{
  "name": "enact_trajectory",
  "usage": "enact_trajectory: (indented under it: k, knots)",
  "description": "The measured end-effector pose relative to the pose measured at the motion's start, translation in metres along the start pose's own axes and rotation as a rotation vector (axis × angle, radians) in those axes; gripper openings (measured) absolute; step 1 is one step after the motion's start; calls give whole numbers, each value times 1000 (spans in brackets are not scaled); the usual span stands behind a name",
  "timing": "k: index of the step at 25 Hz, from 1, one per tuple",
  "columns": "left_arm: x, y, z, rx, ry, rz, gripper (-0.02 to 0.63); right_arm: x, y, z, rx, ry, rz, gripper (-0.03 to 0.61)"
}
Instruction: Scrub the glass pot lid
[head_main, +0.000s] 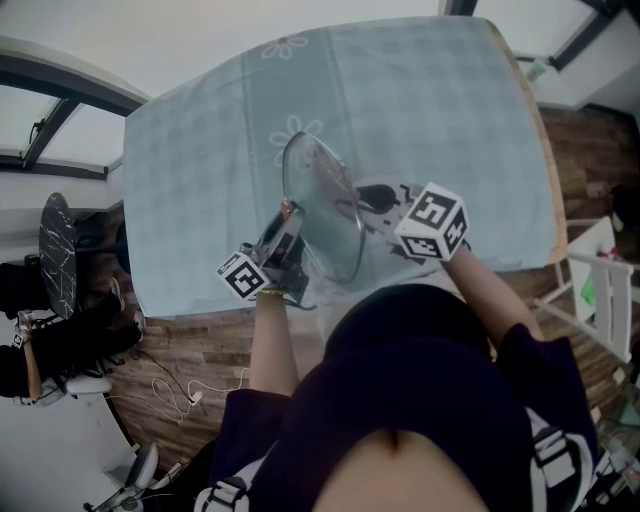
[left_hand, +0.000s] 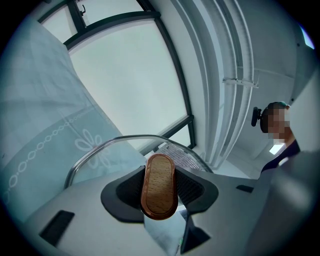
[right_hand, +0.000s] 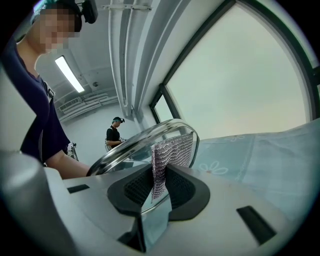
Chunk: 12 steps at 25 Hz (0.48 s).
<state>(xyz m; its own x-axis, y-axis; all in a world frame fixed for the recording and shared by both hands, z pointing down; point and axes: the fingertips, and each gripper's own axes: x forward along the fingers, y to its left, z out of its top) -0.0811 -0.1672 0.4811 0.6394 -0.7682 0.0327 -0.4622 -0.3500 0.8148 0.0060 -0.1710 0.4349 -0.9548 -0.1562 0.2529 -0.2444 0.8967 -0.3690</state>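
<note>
Left gripper (head_main: 285, 228): jaws part-way closed and clamped on the wooden knob (left_hand: 159, 186) of the glass pot lid (head_main: 322, 205), with the pads on the knob's two long sides.

Right gripper (head_main: 378, 200): jaws pinched on the lower edge of a silvery mesh scrub cloth (right_hand: 172, 150). The cloth's free end lies against the lid's face near the rim.

The lid stands on edge between the two grippers, over the near side of the table (head_main: 450, 110). I cannot tell whether its lower rim touches the top.

Risks, as judged:
- The knob is the only hold, so a sideways push from the cloth could swing the lid about it or work the smooth wood out of the pads.
- The cloth is held by a narrow strip and may drag free.

Nothing on the table blocks the stroke. Floor cables (head_main: 175, 390) lie to the left, a white frame (head_main: 600, 265) stands to the right, and a second person (right_hand: 115, 132) is far back. All are well apart from the lid.
</note>
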Motion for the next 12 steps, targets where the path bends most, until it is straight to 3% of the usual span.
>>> enact_trajectory:
  k: [12]
  knots:
    - [-3, 2, 4, -29, -41, -10, 167, -2, 28, -9, -24, -8, 109, 77]
